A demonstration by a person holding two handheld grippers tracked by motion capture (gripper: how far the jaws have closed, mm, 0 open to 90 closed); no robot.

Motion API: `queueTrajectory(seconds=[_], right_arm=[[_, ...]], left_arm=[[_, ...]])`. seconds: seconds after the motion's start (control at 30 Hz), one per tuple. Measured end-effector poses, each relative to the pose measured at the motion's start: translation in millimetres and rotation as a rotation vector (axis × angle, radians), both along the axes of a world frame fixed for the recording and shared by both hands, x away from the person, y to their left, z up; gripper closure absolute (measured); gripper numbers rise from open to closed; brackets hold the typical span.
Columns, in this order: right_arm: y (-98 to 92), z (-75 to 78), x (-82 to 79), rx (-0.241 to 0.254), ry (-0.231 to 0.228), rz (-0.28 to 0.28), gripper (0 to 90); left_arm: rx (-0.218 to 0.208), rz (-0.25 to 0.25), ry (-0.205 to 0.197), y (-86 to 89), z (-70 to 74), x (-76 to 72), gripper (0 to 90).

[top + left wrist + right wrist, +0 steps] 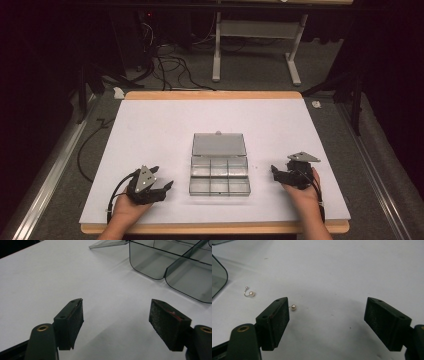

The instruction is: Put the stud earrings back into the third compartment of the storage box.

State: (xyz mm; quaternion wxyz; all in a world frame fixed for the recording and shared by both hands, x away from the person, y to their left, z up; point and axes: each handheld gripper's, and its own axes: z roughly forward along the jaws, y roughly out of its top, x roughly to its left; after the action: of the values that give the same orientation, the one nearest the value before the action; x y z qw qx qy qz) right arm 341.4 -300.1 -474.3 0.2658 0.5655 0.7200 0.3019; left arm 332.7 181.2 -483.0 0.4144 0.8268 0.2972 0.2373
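One pearl earring (293,307) half-hidden — left pad (277,322)

Table (150,130) bright under overhead light (surroundings dark); soft shadows, slight blur.

Right gripper view: compartment box (218,277) cut off at the picture's left edge; second pearl earring (293,307) partly hidden behind the tool's pad.
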Motion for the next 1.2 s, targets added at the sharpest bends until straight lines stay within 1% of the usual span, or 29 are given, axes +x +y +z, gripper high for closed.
queueTrajectory(seconds=[0.07,0.1,0.13,0.23,0.33,0.4,0.47,0.53,0.57,0.67,0.7,0.77,0.83,0.9,0.93,1.03,1.1,1.13,1.2], right_arm=[[-3.1,3.2,-3.0,0.033,-0.019,0.001,22.4],[-3.8,4.5,-4.0,0.035,-0.023,0.001,23.0],[-3.8,5.5,-5.2,0.020,-0.030,-0.001,23.6],[-4.8,8.4,-7.5,0.023,-0.040,0.000,24.4],[-4.0,9.4,-9.8,0.012,-0.043,0.006,25.9],[-2.7,11.2,-11.1,0.014,-0.044,0.014,30.7],[-1.9,14.1,-11.9,0.033,-0.047,0.027,35.5],[-0.4,16.4,-11.6,0.053,-0.056,0.039,38.7],[0.6,17.4,-11.3,0.057,-0.059,0.046,38.7],[5.3,19.1,-8.6,0.074,-0.065,0.057,39.2],[7.4,19.8,-7.8,0.089,-0.063,0.062,41.0],[12.3,21.1,-5.9,0.081,-0.072,0.081,42.0],[16.3,22.5,-4.6,0.075,-0.075,0.084,42.9],[17.7,22.8,-1.8,0.079,-0.069,0.090,43.4],[18.0,23.4,0.6,0.078,-0.058,0.096,43.9],[17.7,27.9,11.0,0.059,-0.039,0.108,46.1],[17.8,29.3,14.0,0.055,-0.041,0.109,46.9],[19.1,30.3,18.2,0.061,-0.044,0.112,47.1],[23.1,25.1,18.4,0.093,-0.048,0.115,48.3]], left_arm=[[-0.002,0.000,-0.003,0.3,0.1,-0.2,28.2],[-0.003,-0.001,-0.002,0.3,0.1,-0.2,28.2],[-0.003,-0.001,-0.002,0.4,0.2,-0.2,28.2],[-0.004,-0.001,-0.002,0.2,0.1,-0.2,28.2],[-0.004,-0.002,0.008,0.2,0.1,0.8,28.3],[-0.005,-0.003,0.015,0.2,0.1,1.6,28.4],[-0.006,-0.008,0.017,0.3,0.1,1.9,28.5],[-0.011,-0.010,0.018,0.7,0.2,2.0,28.5],[-0.015,-0.009,0.019,0.9,0.2,2.1,28.5],[-0.014,-0.010,0.017,0.9,0.3,2.0,28.5],[-0.014,-0.010,0.017,0.8,0.3,1.9,28.5],[-0.013,-0.013,0.017,0.7,0.2,1.8,28.5],[-0.010,-0.015,0.016,0.7,0.3,1.7,28.5],[-0.011,-0.015,0.018,0.7,0.3,1.9,28.5],[-0.011,-0.014,0.018,0.8,0.3,1.9,28.5],[-0.010,-0.010,0.017,0.8,0.3,2.0,28.5],[-0.009,-0.009,0.017,0.7,0.3,2.0,28.5],[-0.010,-0.006,0.017,0.5,0.2,2.0,28.5],[-0.009,-0.004,0.016,0.5,0.2,1.9,28.5]])
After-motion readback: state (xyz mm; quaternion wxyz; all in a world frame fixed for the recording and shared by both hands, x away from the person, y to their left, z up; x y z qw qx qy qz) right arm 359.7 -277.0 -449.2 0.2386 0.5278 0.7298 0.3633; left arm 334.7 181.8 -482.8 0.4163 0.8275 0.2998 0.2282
